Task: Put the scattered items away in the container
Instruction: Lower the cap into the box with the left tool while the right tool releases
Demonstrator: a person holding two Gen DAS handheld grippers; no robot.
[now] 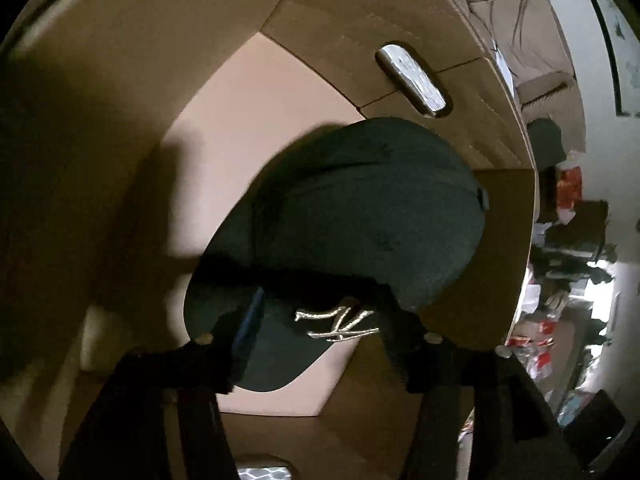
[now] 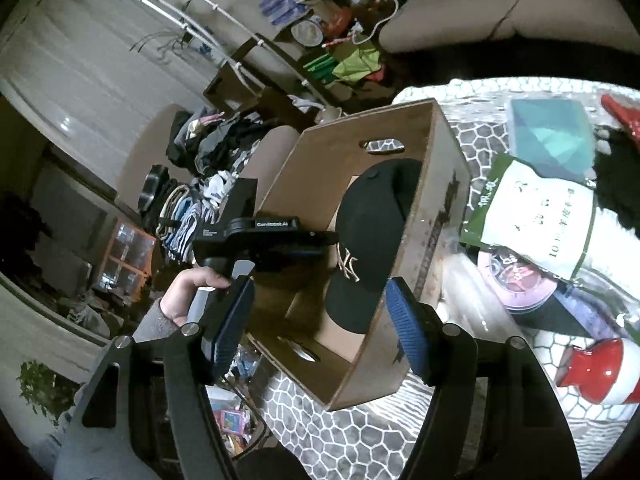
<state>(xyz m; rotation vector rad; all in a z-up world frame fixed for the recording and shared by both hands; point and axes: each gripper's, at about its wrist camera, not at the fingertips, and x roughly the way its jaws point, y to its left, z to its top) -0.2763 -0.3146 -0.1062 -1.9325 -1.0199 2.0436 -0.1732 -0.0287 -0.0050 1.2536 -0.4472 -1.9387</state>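
Note:
A black cap with a gold NY logo sits inside the brown cardboard box. My left gripper is down in the box, its fingers on either side of the cap's front, apparently closed on it. In the right wrist view the cap lies in the box and the left gripper reaches in from the left. My right gripper is open and empty, hovering above the box's near corner.
On the honeycomb-patterned cloth right of the box lie a green-white pouch, a teal packet, a pink round lid and a red-white bottle. Piles of clothes lie left, beyond the table.

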